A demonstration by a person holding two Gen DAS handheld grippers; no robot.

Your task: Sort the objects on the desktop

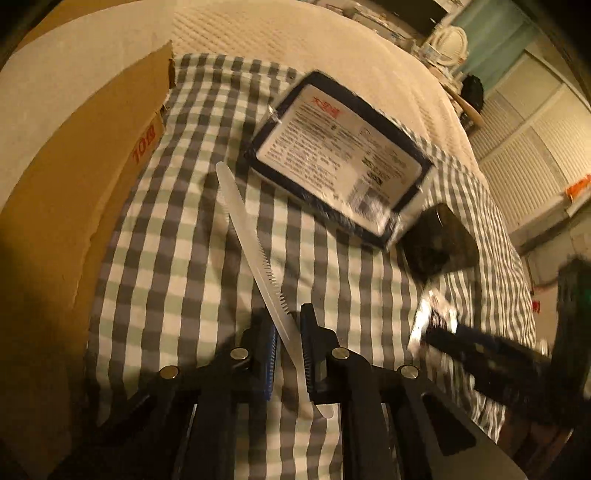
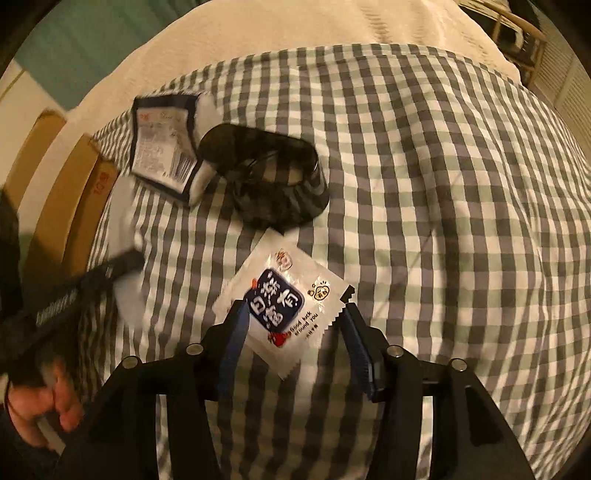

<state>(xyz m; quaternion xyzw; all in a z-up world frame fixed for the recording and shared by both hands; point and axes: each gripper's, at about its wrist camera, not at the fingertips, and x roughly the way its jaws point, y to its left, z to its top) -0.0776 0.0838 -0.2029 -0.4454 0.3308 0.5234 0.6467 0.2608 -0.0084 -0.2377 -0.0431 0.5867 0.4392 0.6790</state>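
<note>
— So, left gripper (image 1: 290, 332): clamped on the white plastic knife (image 1: 255, 258), pads pressing its handle end, serrated blade slanting up and away over the checked cloth (image 1: 177, 229). Lifted or resting on the cloth, cannot tell.

— And the right gripper (image 2: 293, 325)?

— Apart, jaws straddling the white snack sachet (image 2: 284, 306). Left fingertip (image 2: 238, 314) overlapping the sachet's edge, right one just beside its torn, zigzag side. Not pressing it from both sides. Sachet lying flat on the cloth, dark blue label up, near the cloth's middle.

— Further back on the cloth?

— A dark-framed packet with a white printed label (image 1: 340, 162), tilted, one end propped on a black glossy case (image 1: 439, 240). Both toward the far left part of the cloth in the right wrist view, the case just beyond the sachet's far corner.

— At the cloth's left edge?

— A cardboard box (image 1: 92, 177), red lettering on its side, touching the cloth's border. Beyond the cloth, cream quilted bedding (image 1: 288, 33).

— Anything of the person?

— A hand (image 2: 40, 410) wrapped around the left gripper's handle, low at the left of the right wrist view, blurred.
</note>
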